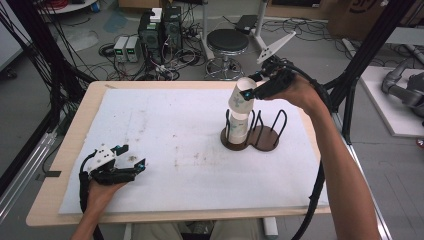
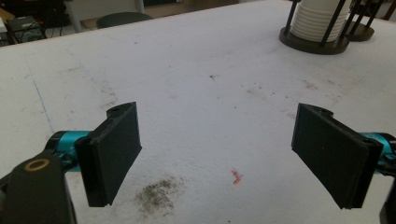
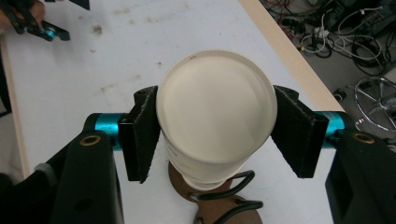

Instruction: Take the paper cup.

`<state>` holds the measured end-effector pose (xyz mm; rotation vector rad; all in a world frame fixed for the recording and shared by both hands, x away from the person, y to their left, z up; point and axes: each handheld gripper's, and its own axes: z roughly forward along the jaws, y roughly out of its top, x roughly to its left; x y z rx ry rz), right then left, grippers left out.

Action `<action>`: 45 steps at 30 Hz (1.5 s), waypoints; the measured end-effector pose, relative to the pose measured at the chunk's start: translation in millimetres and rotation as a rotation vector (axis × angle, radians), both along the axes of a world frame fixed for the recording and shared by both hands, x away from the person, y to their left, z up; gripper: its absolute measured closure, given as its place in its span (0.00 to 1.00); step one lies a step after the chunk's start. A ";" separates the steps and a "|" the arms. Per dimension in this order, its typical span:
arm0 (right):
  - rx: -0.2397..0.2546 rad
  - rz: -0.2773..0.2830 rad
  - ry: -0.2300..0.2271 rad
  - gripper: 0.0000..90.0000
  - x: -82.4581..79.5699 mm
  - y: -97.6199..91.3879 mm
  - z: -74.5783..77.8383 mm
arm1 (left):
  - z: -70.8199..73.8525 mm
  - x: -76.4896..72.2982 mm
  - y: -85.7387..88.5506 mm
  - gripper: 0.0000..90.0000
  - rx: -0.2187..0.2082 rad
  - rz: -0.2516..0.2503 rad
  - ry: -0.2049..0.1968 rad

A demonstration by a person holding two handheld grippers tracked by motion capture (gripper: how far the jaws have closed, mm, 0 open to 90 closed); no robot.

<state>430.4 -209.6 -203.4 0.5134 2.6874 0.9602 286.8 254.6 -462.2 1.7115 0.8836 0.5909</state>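
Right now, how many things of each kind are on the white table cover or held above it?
Grippers: 2, left gripper, right gripper
Wire cup holder: 1
Stack of paper cups in the holder: 1
Paper cup lifted in the right gripper: 1
Total: 5

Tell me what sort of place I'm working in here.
Most likely a robotics lab or workshop, not a kitchen. Computer towers stand on a bare floor among loose cables, and a work stool sits behind the white-covered table where the right gripper holds a paper cup.
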 end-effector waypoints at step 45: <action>0.485 0.195 0.003 0.42 -99.0 11.1 -122.0 | -0.2 0.4 2.1 0.17 -0.018 -0.019 0.003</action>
